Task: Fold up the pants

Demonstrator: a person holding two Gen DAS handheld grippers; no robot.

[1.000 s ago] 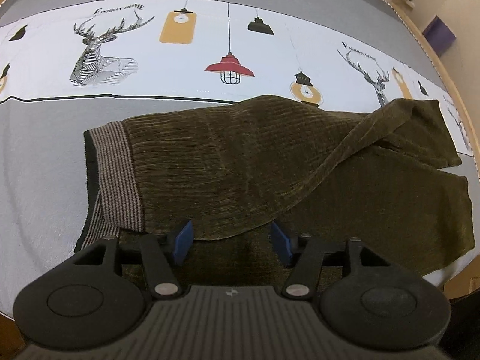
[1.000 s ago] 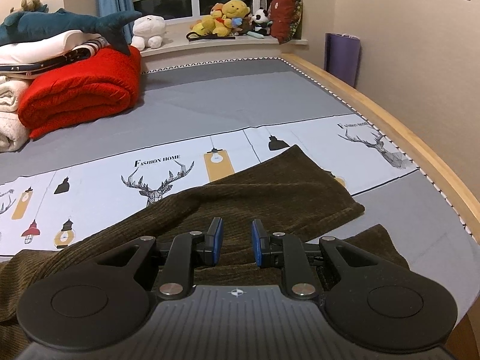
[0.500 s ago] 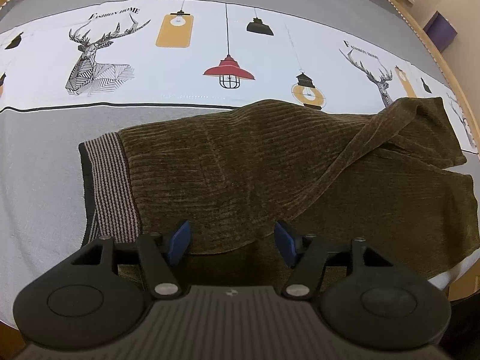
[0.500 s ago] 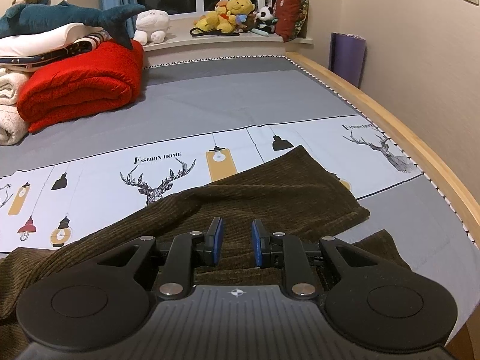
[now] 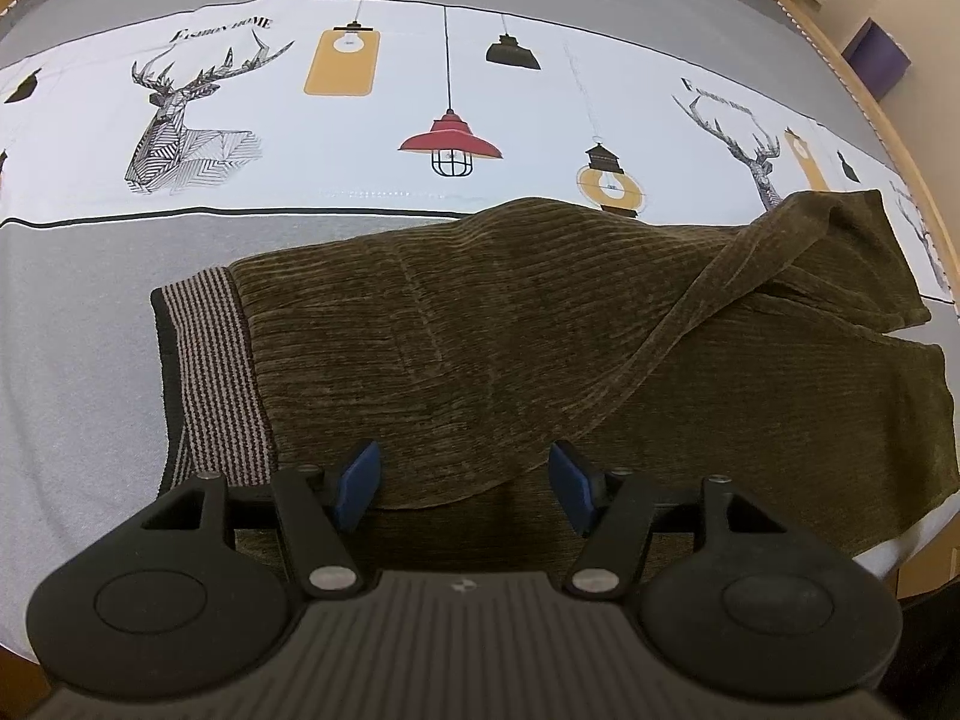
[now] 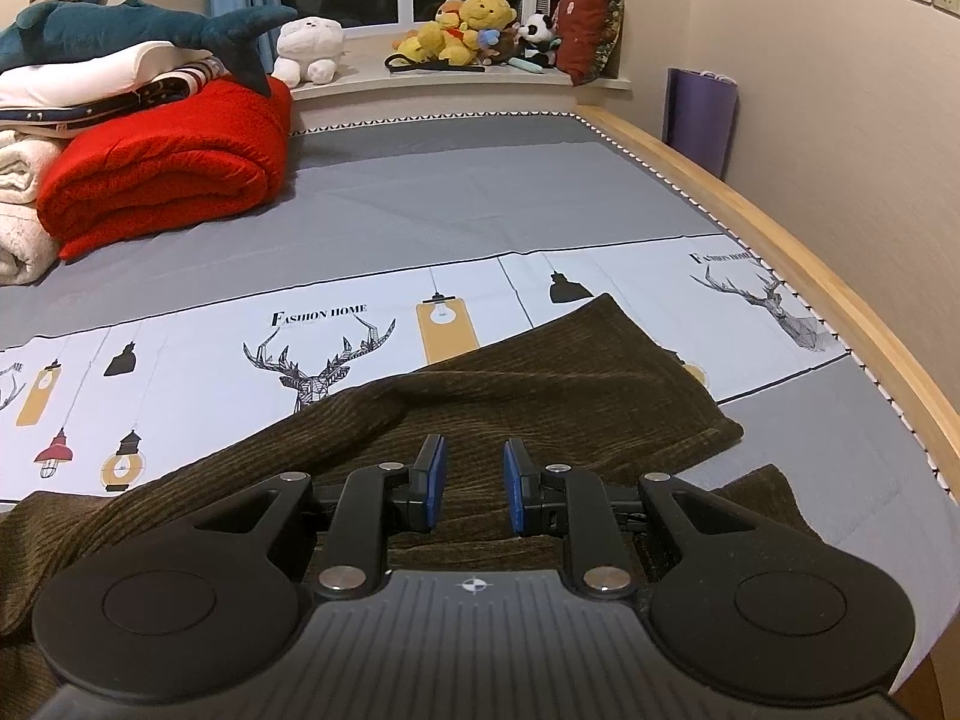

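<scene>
A wide bed (image 6: 480, 192) fills both views, its grey sheet smooth and crossed by a white printed band of line-drawn deer heads and hanging lamps, with a pale wooden rim curving down the right side. On the near part lie the pants (image 5: 540, 330) — olive-brown, ribbed like corduroy, spread sideways with a striped knit waistband (image 5: 216, 384) at the left and the legs running right, one leg folded over in a diagonal ridge. Far left sits a thick, soft roll of red blanket (image 6: 162, 168), its stack of cream towels cut off by the frame edge. The left gripper (image 5: 462, 480) hovers over the near edge of the pants, its blue pads standing wide with nothing between them. The right gripper (image 6: 468, 489) has its pads drawn close but parted, clamping no cloth — what lies beneath its black body is hidden.
</scene>
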